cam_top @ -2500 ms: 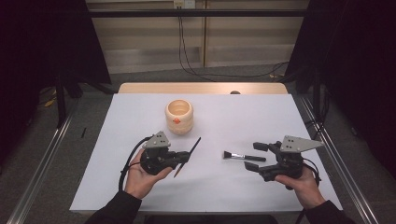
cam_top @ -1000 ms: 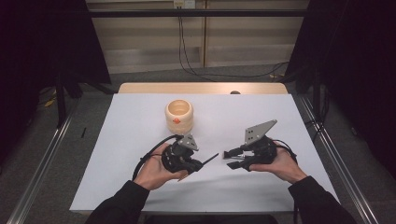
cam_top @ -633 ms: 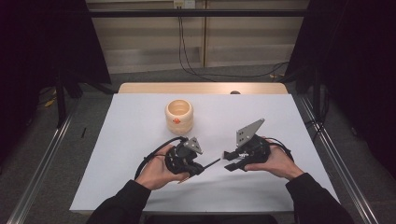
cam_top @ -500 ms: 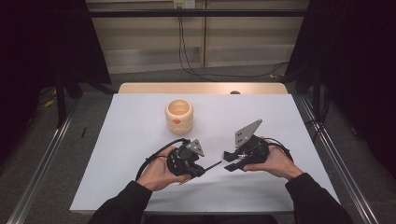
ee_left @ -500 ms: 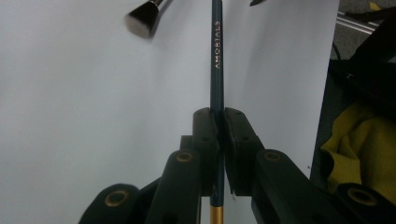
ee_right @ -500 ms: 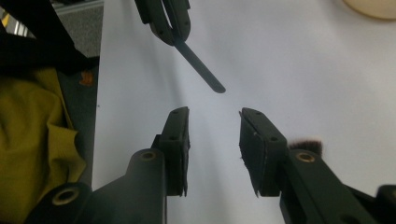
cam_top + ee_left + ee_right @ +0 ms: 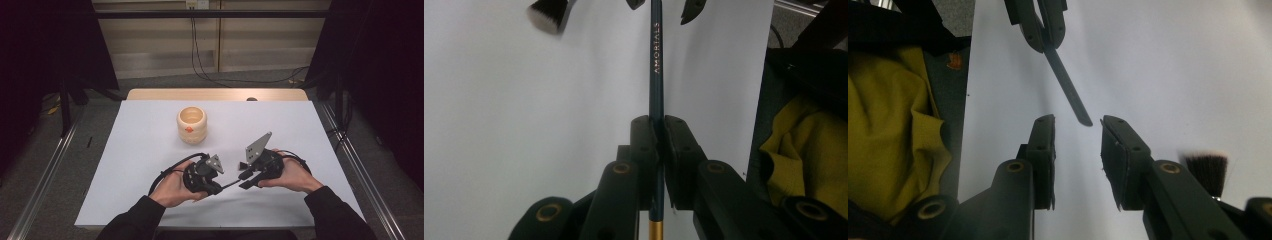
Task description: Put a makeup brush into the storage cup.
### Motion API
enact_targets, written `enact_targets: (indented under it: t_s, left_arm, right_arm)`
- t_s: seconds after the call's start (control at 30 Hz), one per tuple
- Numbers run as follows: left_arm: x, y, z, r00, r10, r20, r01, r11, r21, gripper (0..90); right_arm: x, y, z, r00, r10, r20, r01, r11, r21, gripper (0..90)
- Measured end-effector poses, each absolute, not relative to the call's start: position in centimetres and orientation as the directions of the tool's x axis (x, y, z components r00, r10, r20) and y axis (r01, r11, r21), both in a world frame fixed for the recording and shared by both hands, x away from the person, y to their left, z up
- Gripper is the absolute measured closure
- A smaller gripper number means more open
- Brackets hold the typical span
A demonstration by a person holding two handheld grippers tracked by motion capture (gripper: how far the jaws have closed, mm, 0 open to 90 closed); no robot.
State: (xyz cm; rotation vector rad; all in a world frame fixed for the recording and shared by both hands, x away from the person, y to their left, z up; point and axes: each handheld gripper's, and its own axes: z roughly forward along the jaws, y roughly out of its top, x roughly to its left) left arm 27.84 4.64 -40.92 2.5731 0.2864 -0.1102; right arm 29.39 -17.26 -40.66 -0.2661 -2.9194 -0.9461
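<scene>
The slim dark brush handle [image 7: 656, 70], lettered along its length, is being clamped between the jaws of the left gripper [image 7: 659, 135], with its free end being pointed toward the right gripper [image 7: 1078, 142]. It is presumably being held out level above the white table cover [image 7: 150, 150] so that it can be handed across. In the right gripper view the handle's tip [image 7: 1083, 120] is being presented just ahead of the gap between that gripper's jaws, which have just been closing yet are standing apart, with nothing pressed between them.

Relative to the handle, the cup [image 7: 192, 124] is being left well apart on the far side, probably as the place the brush is meant for. A second brush's bristles [image 7: 546, 15] are being shown just beside the handle's far end.

The handle's gold rear end [image 7: 655, 230] is being cut off by the frame, and its bristle end is not being made out. How the second brush [image 7: 1207, 172] is being supported cannot be told. Yellow cloth [image 7: 893, 130] is being seen beyond the table edge.
</scene>
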Motion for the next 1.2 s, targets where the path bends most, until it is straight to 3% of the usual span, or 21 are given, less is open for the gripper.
enact_targets:
  t_s: [0.7,0.97,1.2]
  left_arm:
    - [27.2,3.9,-41.2,0.98,0.143,-0.139,0.196,-0.828,0.525,84.1]
    - [27.2,3.9,-41.4,0.988,0.091,-0.129,0.145,-0.839,0.524,83.8]
    - [27.3,4.1,-41.5,0.989,0.07,-0.127,0.128,-0.834,0.537,83.6]
  right_arm:
    - [29.4,-16.0,-41.7,-0.979,0.053,0.197,0.16,0.801,0.577,80.5]
    - [29.2,-16.0,-42.0,-0.973,0.016,0.231,0.15,0.801,0.579,85.5]
    - [29.3,-16.1,-42.1,-0.972,0.008,0.234,0.147,0.799,0.583,86.0]
